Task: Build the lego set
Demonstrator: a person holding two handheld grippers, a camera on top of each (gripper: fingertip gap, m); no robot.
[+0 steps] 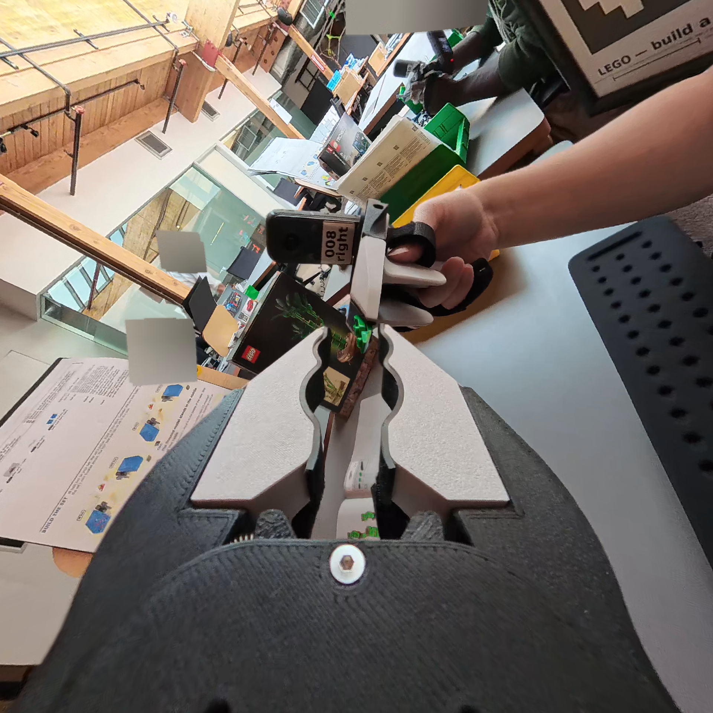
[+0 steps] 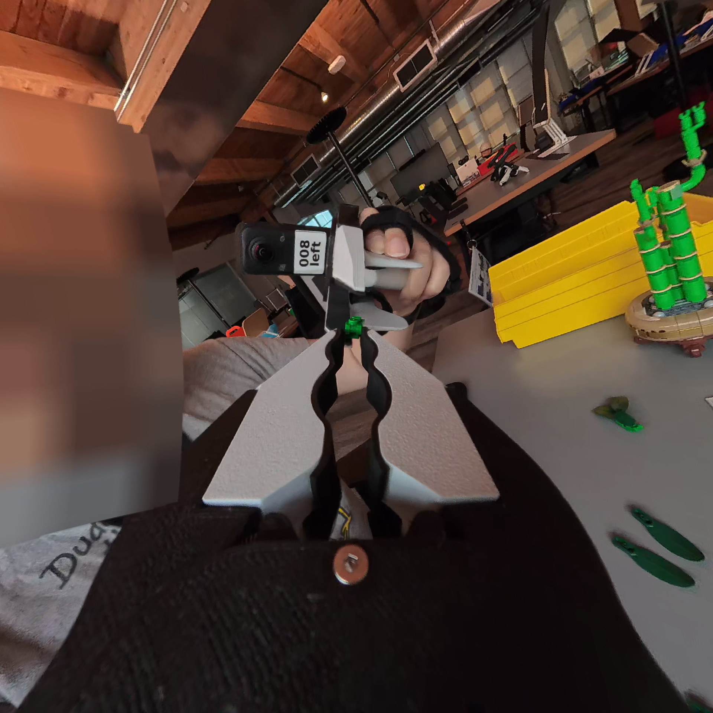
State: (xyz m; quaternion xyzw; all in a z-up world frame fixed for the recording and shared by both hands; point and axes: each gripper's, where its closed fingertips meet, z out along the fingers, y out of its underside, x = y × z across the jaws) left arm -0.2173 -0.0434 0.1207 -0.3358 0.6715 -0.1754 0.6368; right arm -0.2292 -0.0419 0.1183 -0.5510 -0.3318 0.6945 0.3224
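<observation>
My two grippers meet tip to tip above the grey table. My right gripper is shut on a small green lego piece at its fingertips. In the left wrist view the same piece sits at the tips of my left gripper, whose jaws stand a little apart, wider than the piece. The right gripper also shows there, held by a hand. A part-built green bamboo model stands upright on its round tan base at the right. Loose green leaf pieces lie on the table.
A yellow bin stands behind the model. In the left wrist view a black set box, a printed instruction sheet, a black perforated panel and green bins surround the work spot. Another person works at the far end.
</observation>
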